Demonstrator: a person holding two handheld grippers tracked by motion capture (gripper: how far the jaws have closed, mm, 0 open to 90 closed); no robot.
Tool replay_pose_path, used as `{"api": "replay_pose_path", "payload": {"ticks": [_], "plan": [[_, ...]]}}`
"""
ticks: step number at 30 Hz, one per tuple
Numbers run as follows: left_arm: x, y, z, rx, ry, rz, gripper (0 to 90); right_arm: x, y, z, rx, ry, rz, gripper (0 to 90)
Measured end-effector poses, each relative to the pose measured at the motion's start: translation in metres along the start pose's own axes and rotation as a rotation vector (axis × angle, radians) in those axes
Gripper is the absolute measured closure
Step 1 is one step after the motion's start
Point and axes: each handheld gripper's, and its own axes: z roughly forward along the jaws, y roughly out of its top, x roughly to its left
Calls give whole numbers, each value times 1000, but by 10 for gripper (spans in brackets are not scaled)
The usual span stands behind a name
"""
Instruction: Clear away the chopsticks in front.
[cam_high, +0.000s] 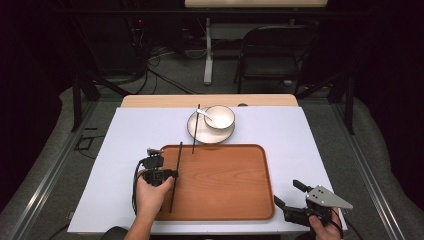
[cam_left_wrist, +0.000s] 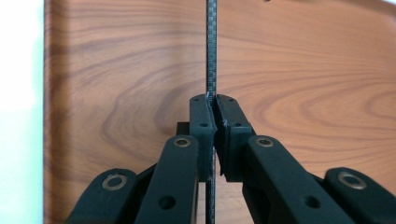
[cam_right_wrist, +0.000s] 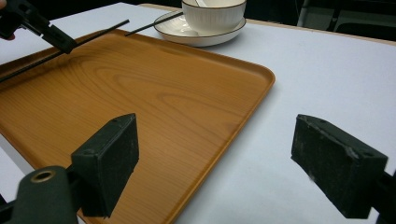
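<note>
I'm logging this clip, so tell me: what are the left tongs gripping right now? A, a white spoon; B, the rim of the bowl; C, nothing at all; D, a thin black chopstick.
D: in the left gripper view the left tongs are closed tight on a thin black chopstick over the wooden tray, while the right tongs stand open.
</note>
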Motion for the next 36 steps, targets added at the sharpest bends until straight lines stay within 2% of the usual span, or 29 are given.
{"api": "replay_pose_path", "payload": {"ticks": [2,12,25,36], "plan": [[0,0,3,11,18,2,859,0,0,0,0,1,2,148],[-1,2,9,36,37,-2,859,1,0,0,0,0,0,148],[1,0,10,22,53,-4,837,1,0,0,-1,0,0,148],[0,2,6,6,46,2,822,1,0,-1,-2,0,0,148]]}}
